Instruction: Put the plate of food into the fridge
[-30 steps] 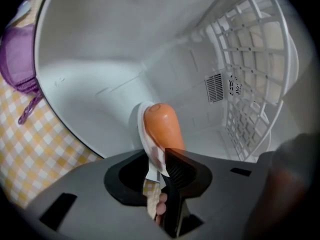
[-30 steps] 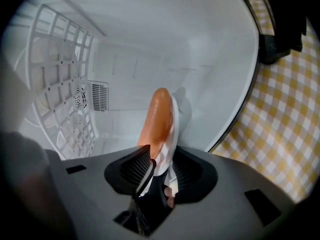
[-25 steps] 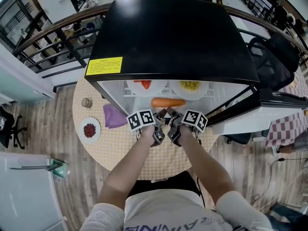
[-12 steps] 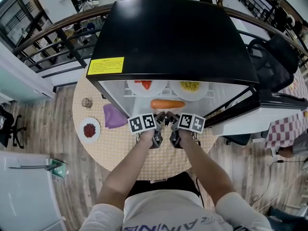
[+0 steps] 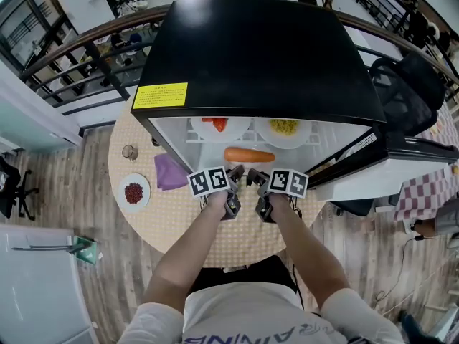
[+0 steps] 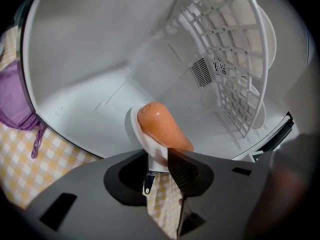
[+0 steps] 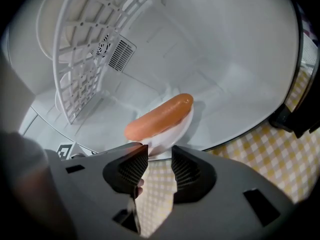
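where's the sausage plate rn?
The sausage plate sits on the floor of the open fridge, centre in the head view, under the wire shelf.

Person: white short-sleeved T-shirt (image 5: 237, 310), purple block lettering (image 5: 244, 333) across the chest.
Left gripper (image 5: 234, 170): dark grey moulded body; black ribbed pads (image 6: 181, 170); white cube (image 5: 209, 181) printed with black square markers.
Right gripper (image 5: 252, 178): same dark grey moulded body; black cross-hatched pads (image 7: 186, 171); matching marker cube (image 5: 288, 183), white with black squares.
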Available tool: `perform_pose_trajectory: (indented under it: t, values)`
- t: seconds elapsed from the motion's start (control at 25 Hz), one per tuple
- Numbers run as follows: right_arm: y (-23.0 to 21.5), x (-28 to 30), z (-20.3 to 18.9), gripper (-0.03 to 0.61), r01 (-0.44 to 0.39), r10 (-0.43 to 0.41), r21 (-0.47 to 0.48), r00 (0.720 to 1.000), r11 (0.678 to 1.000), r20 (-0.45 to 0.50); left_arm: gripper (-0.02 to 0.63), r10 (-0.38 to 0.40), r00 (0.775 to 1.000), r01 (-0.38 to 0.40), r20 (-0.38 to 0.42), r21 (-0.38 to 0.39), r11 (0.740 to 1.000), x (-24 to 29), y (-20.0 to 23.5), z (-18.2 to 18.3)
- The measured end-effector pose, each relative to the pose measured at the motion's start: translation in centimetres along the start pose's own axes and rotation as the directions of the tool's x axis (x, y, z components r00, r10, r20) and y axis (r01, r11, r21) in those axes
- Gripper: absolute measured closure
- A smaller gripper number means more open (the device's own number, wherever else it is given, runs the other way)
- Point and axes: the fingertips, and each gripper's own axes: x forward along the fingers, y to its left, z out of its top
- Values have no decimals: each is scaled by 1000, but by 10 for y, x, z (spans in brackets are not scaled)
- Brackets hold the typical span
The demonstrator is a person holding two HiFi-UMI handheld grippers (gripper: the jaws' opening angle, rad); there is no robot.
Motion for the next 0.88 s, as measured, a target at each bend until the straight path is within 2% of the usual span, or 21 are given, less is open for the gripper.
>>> perform_pose_trajectory:
  t: [0.12,0.24,0.44,0.88]
  values:
    - [-7,-7,-1,436,14,-14,36,1000,999,2,489,10,1000,-10,-6,3,1000,0,3,-2]
    - [-13,-13,1,502,-6,3,124,1000,992,26,489,7,1000,-7,-2,-13,1000,0,3,-4]
    - [-17,-14,0,529,-102,78,308,993,946,89,491,3,1000,-3,-4,-28,1000,-2,3,-5]
    - [-17,-9,8,548,-105,28,353,976,930,217,491,-14,999,11,-36,-76,997,-5,6,-15]
